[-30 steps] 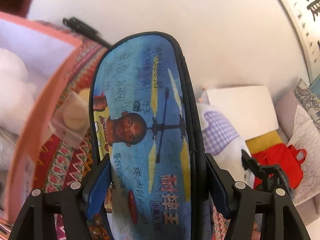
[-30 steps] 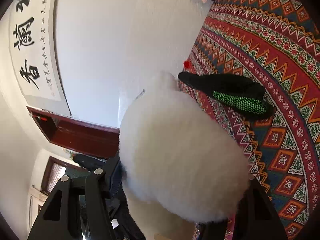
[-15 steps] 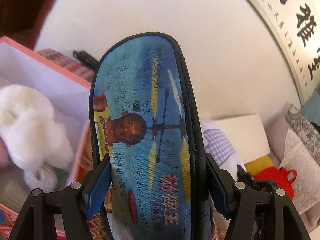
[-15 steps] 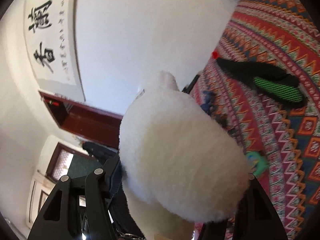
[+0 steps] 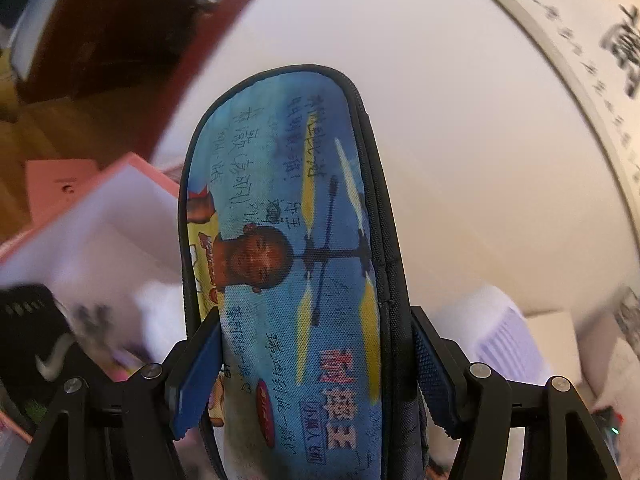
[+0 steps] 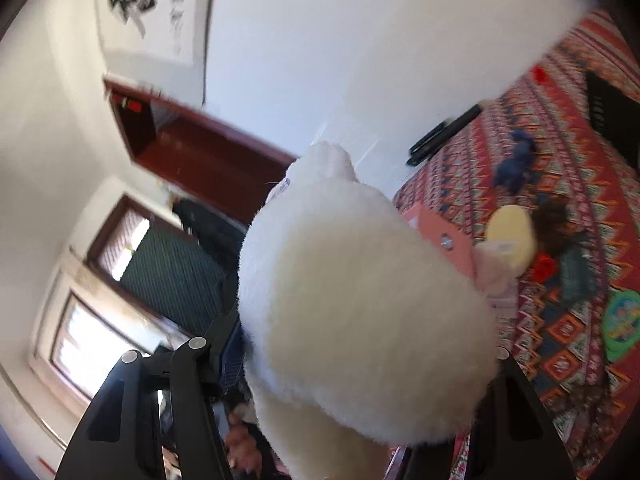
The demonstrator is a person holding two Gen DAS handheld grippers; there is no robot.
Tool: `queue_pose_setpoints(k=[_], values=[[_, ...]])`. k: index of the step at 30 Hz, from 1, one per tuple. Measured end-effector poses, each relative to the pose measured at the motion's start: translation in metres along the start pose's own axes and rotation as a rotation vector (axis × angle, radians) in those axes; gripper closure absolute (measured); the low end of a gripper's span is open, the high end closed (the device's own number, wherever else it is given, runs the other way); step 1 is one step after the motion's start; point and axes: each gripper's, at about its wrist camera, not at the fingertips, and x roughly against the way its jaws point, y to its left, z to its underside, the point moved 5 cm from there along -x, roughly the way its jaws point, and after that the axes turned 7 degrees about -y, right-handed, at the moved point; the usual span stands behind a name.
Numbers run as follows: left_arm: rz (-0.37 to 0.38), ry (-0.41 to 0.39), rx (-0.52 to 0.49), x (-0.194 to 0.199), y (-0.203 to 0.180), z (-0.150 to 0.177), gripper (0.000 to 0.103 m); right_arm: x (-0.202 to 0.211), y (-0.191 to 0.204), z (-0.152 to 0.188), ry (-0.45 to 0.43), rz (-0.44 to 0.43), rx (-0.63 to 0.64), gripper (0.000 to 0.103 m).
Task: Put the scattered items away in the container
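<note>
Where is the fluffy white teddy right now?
The fluffy white plush toy fills the middle of the right wrist view, clamped in the right gripper above the red patterned rug, beside the pink box.

Each view is taken from just behind its gripper, along the fingers. The left view is filled by a pencil case [image 5: 296,272], the right by a white plush [image 6: 360,312]. The pink box [image 5: 100,184] [image 6: 440,232] is shared.

A blue printed pencil case [image 5: 296,264], a white fluffy plush toy [image 6: 360,320], a pink box [image 5: 80,184], a red zigzag-patterned cloth [image 6: 560,152]
</note>
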Motion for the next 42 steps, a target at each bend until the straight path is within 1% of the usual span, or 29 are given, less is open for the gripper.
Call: queue_pose_setpoints(k=[2, 3, 5, 6, 7, 8, 9, 11, 14, 15, 16, 17, 18, 20, 21, 22, 24, 28, 31, 33, 36, 38, 42], values=[[-0.024, 0.012, 0.004, -0.011, 0.015, -0.011, 0.030, -0.017, 0.009, 0.007, 0.024, -0.003, 0.032, 0.041], [-0.034, 0.033, 0.003, -0.020, 0.022, -0.015, 0.030, -0.025, 0.011, 0.011, 0.035, -0.006, 0.041, 0.041], [-0.064, 0.094, 0.002, -0.038, 0.031, -0.016, 0.025, -0.040, 0.014, 0.017, 0.054, -0.012, 0.053, 0.041], [-0.104, 0.133, 0.010, -0.046, 0.038, -0.014, 0.022, -0.047, 0.017, 0.019, 0.061, -0.013, 0.058, 0.041], [-0.136, 0.155, 0.023, -0.050, 0.047, -0.014, 0.019, -0.054, 0.019, 0.020, 0.067, -0.014, 0.065, 0.041], [-0.148, 0.160, 0.034, -0.050, 0.053, -0.014, 0.017, -0.061, 0.021, 0.023, 0.071, -0.015, 0.074, 0.041], [-0.149, 0.157, 0.044, -0.047, 0.056, -0.016, 0.017, -0.067, 0.024, 0.026, 0.072, -0.013, 0.087, 0.041], [-0.153, 0.126, 0.055, -0.035, 0.059, -0.024, 0.014, -0.079, 0.031, 0.032, 0.072, -0.009, 0.120, 0.041], [-0.184, 0.049, 0.060, -0.005, 0.064, -0.037, 0.010, -0.098, 0.046, 0.042, 0.083, -0.041, 0.170, 0.039], [-0.198, 0.023, 0.063, 0.005, 0.066, -0.039, 0.009, -0.106, 0.051, 0.047, 0.086, -0.069, 0.188, 0.031], [-0.214, 0.000, 0.064, 0.016, 0.068, -0.041, 0.008, -0.116, 0.056, 0.053, 0.093, -0.101, 0.216, 0.017], [-0.230, -0.020, 0.060, 0.025, 0.069, -0.041, 0.007, -0.128, 0.056, 0.061, 0.119, -0.100, 0.258, 0.010], [-0.244, -0.034, 0.054, 0.033, 0.068, -0.040, 0.007, -0.141, 0.051, 0.070, 0.159, -0.046, 0.310, 0.001], [-0.272, -0.051, 0.032, 0.044, 0.067, -0.037, 0.006, -0.151, 0.031, 0.078, 0.188, 0.144, 0.374, 0.001], [-0.283, -0.053, 0.016, 0.046, 0.066, -0.036, 0.006, -0.149, 0.020, 0.076, 0.175, 0.211, 0.386, 0.001], [-0.290, -0.050, -0.005, 0.047, 0.063, -0.033, 0.006, -0.143, 0.013, 0.071, 0.149, 0.235, 0.375, 0.001], [-0.299, -0.036, -0.035, 0.043, 0.055, -0.027, 0.006, -0.123, -0.005, 0.053, 0.075, 0.273, 0.308, 0.001], [-0.279, 0.008, -0.077, 0.029, 0.036, -0.010, 0.006, -0.082, -0.029, 0.017, -0.009, 0.270, 0.173, 0.001], [-0.262, 0.032, -0.113, 0.018, 0.015, 0.007, 0.006, -0.049, -0.042, -0.005, -0.075, 0.289, 0.144, 0.001], [-0.269, 0.042, -0.166, 0.010, -0.004, 0.020, 0.006, -0.026, -0.053, -0.019, -0.118, 0.310, 0.120, 0.001], [-0.296, 0.025, -0.278, 0.003, -0.036, 0.042, 0.006, 0.007, -0.069, -0.037, -0.166, 0.330, 0.073, 0.001], [-0.268, 0.037, -0.332, -0.005, -0.059, 0.061, 0.006, 0.031, -0.080, -0.048, -0.199, 0.348, 0.049, 0.001], [-0.205, 0.094, -0.383, -0.025, -0.096, 0.097, 0.005, 0.081, -0.097, -0.071, -0.273, 0.391, 0.011, 0.001]])
